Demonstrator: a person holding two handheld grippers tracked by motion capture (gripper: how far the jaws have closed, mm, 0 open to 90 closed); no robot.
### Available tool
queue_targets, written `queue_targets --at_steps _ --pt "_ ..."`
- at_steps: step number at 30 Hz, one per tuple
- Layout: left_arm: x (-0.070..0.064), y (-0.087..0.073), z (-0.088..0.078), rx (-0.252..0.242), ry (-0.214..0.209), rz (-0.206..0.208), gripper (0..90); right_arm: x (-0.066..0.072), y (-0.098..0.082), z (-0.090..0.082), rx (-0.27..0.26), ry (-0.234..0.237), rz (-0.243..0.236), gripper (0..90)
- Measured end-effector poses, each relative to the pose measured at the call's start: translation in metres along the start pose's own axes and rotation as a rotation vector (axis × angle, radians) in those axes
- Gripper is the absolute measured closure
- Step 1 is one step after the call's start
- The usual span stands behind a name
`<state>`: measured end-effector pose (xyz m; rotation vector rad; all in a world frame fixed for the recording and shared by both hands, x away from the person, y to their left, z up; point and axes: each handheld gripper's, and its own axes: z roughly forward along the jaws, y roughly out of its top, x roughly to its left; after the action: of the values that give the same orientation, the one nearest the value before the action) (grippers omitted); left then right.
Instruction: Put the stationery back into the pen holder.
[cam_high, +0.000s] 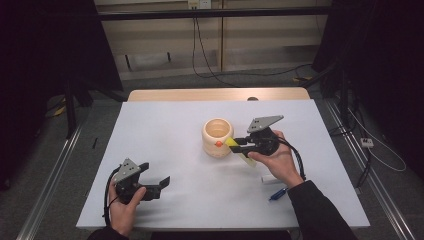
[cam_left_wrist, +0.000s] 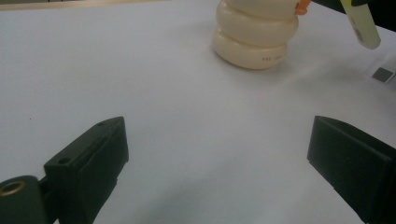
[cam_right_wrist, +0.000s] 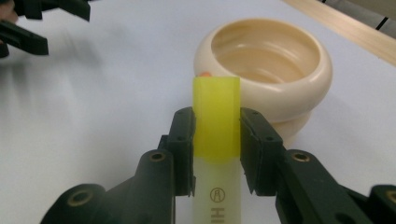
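Note:
A cream ribbed pot (cam_high: 217, 136) stands upright near the middle of the white table (cam_high: 175, 125), with a small orange bit (cam_high: 218, 144) on its near side. My right gripper (cam_high: 235, 145) is just right of the pot, shut on a yellow-capped highlighter (cam_high: 240, 150). In the right gripper view the highlighter (cam_right_wrist: 217, 112) sits between the pads, its cap end pointing at the pot (cam_right_wrist: 266, 60) and close to the rim. My left gripper (cam_high: 156, 175) rests at the front left, open, with nothing between its jaws. In the left gripper view the pot (cam_left_wrist: 254, 32) is far ahead.
A small white piece (cam_high: 268, 178) and a blue pen (cam_high: 278, 194) lie on the table beside the right wrist. A wooden edge (cam_high: 215, 94) borders the table's far side. A cable (cam_high: 300, 165) trails from the right gripper.

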<state>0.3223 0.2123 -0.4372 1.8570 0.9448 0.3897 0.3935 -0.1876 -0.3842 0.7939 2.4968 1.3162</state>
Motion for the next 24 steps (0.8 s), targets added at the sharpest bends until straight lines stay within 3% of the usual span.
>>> queue_targets --at_steps 3,10,24 --pt "0.0 0.0 0.0 -0.003 0.0 -0.001 5.3 0.002 0.002 -0.002 -0.019 -0.02 -0.008 67.6" --pt "0.0 0.0 -0.001 -0.006 0.006 -0.007 5.2 0.006 0.011 -0.006 -0.094 -0.011 -0.005 67.6" --pt "0.0 0.002 0.005 0.004 0.02 -0.013 5.2 -0.003 0.028 -0.009 -0.204 0.0 0.036 67.6"
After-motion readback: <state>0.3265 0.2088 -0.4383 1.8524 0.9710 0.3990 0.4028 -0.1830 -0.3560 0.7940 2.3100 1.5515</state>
